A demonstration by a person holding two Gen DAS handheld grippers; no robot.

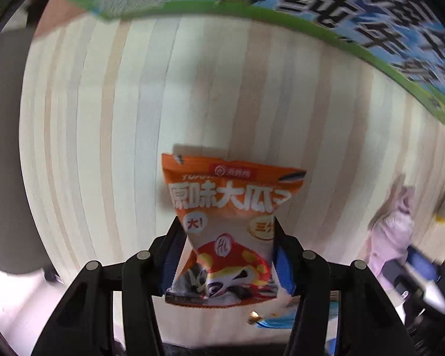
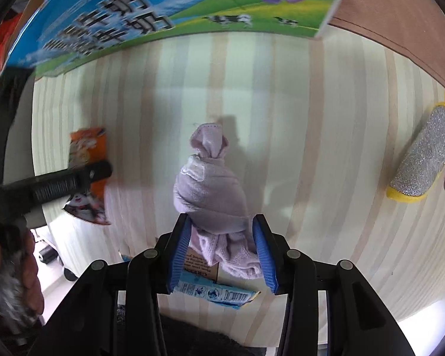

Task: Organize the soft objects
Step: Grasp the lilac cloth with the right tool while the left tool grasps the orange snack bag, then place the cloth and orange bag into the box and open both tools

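Observation:
My left gripper (image 1: 227,252) is shut on an orange snack packet (image 1: 231,225) and holds it above the striped wooden table (image 1: 103,118). The packet and left gripper also show at the left of the right wrist view (image 2: 87,175). My right gripper (image 2: 222,246) is shut on a rolled lilac sock bundle (image 2: 212,192), held above the table. That bundle shows blurred at the right of the left wrist view (image 1: 391,231).
A blue and green milk carton box (image 2: 118,14) stands at the far edge, also in the left wrist view (image 1: 356,9). A silver and yellow glitter slipper (image 2: 424,160) lies at the right. A blue wrapper (image 2: 216,292) lies near the front edge.

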